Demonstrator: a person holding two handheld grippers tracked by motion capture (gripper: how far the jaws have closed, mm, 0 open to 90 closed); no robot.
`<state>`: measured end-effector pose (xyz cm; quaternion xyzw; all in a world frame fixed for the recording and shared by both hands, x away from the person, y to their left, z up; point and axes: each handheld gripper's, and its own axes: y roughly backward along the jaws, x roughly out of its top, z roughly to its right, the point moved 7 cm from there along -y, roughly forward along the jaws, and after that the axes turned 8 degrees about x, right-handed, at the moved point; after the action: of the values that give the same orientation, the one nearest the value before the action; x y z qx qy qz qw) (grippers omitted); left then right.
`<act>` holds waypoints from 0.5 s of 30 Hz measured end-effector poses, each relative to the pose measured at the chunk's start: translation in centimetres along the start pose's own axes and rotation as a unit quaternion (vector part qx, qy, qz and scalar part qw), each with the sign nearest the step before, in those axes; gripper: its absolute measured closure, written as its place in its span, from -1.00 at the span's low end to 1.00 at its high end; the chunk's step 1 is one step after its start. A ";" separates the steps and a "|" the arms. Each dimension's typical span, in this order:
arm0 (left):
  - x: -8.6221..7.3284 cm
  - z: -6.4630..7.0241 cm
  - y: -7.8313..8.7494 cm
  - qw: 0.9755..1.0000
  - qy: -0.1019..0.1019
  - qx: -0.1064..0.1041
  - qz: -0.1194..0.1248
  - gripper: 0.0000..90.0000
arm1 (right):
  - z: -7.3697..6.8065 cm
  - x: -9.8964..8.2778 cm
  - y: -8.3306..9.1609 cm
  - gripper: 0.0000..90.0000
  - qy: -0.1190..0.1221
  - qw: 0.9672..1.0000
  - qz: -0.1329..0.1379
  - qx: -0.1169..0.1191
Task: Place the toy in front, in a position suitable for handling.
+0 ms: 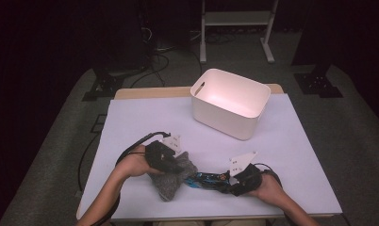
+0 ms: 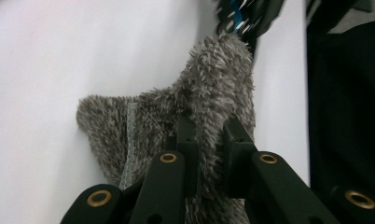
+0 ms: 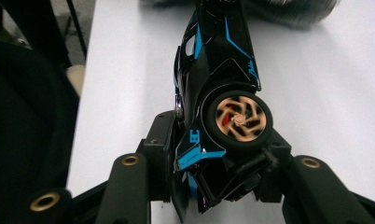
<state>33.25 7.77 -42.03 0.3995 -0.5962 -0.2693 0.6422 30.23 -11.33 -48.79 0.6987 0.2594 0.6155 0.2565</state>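
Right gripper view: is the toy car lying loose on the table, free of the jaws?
No. The right gripper is clamped on the black-and-blue toy car, with a jaw pressing each side of its tail.

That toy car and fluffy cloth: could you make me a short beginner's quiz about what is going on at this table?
1. True or false: the left tongs are clamped on the grey fluffy cloth.
2. What do the right tongs grip?
A. the white bin
B. the black and blue toy car
C. a cable
3. Fill in: the white bin stands on the ____ side of the table from the person.

Key
1. True: the cloth's pile is pinched between the two black jaws.
2. B: the toy car sits between the jaws, one gold wheel facing the camera.
3. Far: it stands beyond both hands, apart from the car and cloth.
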 end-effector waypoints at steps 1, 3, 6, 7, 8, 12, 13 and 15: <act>0.4 0.1 -0.1 1.000 -0.003 -0.001 0.002 0.80 | 0.0 0.1 -0.1 0.25 0.001 1.000 -0.001 -0.003; 1.3 0.5 -0.6 1.000 -0.016 -0.005 -0.002 0.79 | 0.2 0.4 -0.3 0.25 0.004 1.000 -0.004 -0.004; 1.8 0.6 -1.1 1.000 -0.025 -0.004 -0.009 0.79 | 0.4 0.4 -0.2 0.01 -0.005 1.000 0.009 0.006; 1.8 0.6 -1.1 1.000 -0.028 -0.004 -0.011 0.79 | 0.5 0.3 0.0 -0.05 -0.016 1.000 0.013 0.010; 1.8 0.6 -1.1 1.000 -0.027 -0.004 -0.011 0.79 | 0.6 0.2 0.2 -0.05 -0.019 1.000 0.014 0.009; 2.3 0.8 -1.0 0.999 -0.033 -0.002 -0.009 0.79 | 0.6 -0.4 0.6 0.00 -0.028 0.999 0.017 0.011; 2.5 0.9 -1.1 0.999 -0.037 -0.004 -0.012 0.80 | 0.6 -0.4 0.6 0.08 -0.027 0.999 0.014 0.009; 3.3 1.4 -1.4 0.999 -0.049 -0.006 -0.015 0.82 | 0.5 -0.4 0.5 0.24 -0.020 1.000 0.014 0.009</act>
<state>32.53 4.07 -41.44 0.3902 -0.6197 -0.3018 0.6104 30.67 -11.97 -48.80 0.7167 0.2501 0.6024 0.2466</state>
